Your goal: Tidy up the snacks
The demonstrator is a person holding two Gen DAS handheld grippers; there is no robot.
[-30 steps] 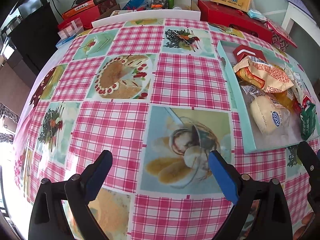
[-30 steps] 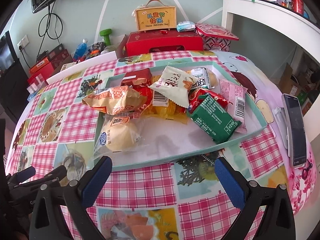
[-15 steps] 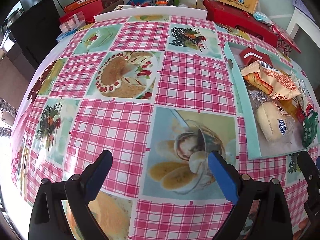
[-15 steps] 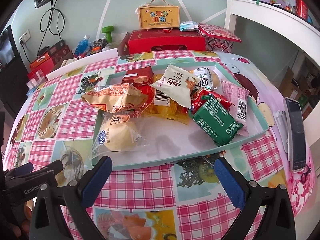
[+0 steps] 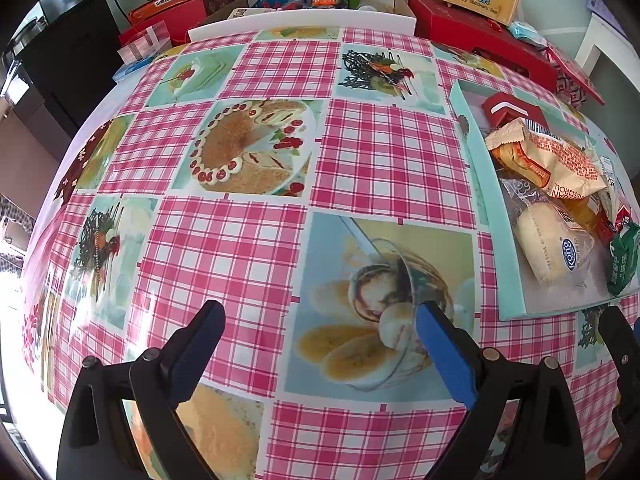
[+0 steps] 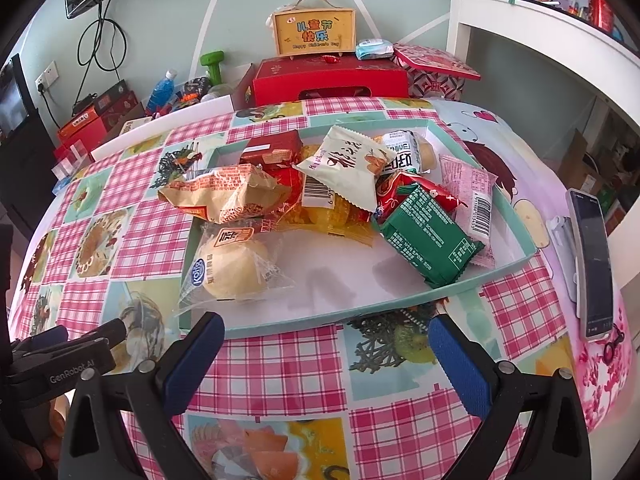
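Both hand-held grippers spread wide, nothing held. Left hand-held gripper (image 5: 318, 334) over bare tabletop (image 5: 248, 248), clear of the tray (image 6: 404, 306). Right hand-held gripper (image 6: 326, 344) faces the tray's near rim. Snacks piled in the tray: bun (image 6: 234, 266) front-left, green pack (image 6: 430, 236) front-right. Phone (image 6: 592, 260) on the tabletop to the right, red box (image 6: 328, 80) behind.

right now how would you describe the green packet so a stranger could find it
Find the shallow teal tray on the pink checked tablecloth. The green packet lies near its front right corner, partly on a pink wrapper. It is the only dark green snack, flat, with white print.
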